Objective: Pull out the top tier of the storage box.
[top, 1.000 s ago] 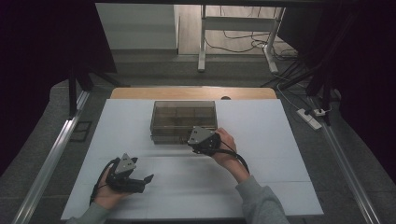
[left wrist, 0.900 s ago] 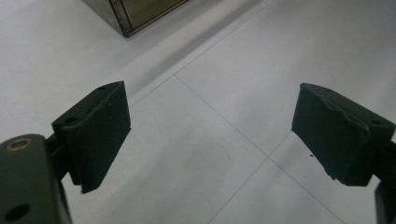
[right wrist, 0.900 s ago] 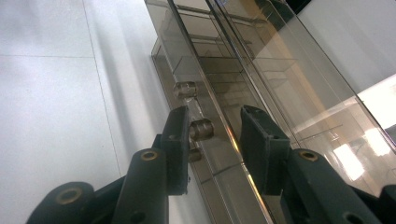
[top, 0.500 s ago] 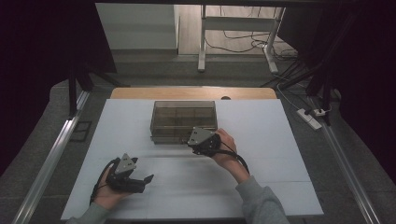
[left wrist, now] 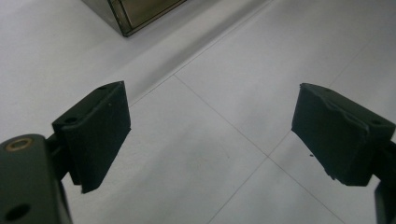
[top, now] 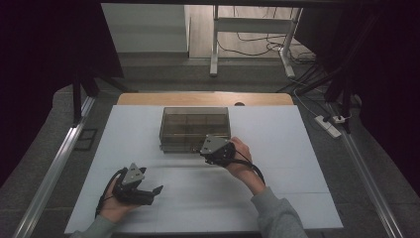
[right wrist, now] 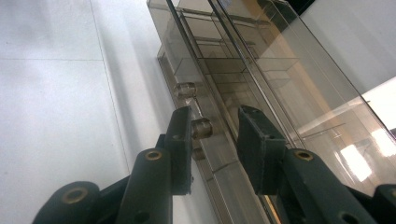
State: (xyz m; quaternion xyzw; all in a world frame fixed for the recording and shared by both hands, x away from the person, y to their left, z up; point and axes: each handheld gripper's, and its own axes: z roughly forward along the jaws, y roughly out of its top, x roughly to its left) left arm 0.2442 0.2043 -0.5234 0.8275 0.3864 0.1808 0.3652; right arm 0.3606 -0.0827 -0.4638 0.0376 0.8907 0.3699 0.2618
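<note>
High view dim, dark surround, soft focus. Glare patches on clear box beyond right tool; near tool parts blurred.

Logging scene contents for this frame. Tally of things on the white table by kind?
Smoked clear drawer box: 1
Round drawer knobs on its front, as the right gripper view shows: 2
Handheld grippers: 2, left gripper with jaws wide apart over the bare white table, right gripper with jaws around one knob
Total: 5
</note>
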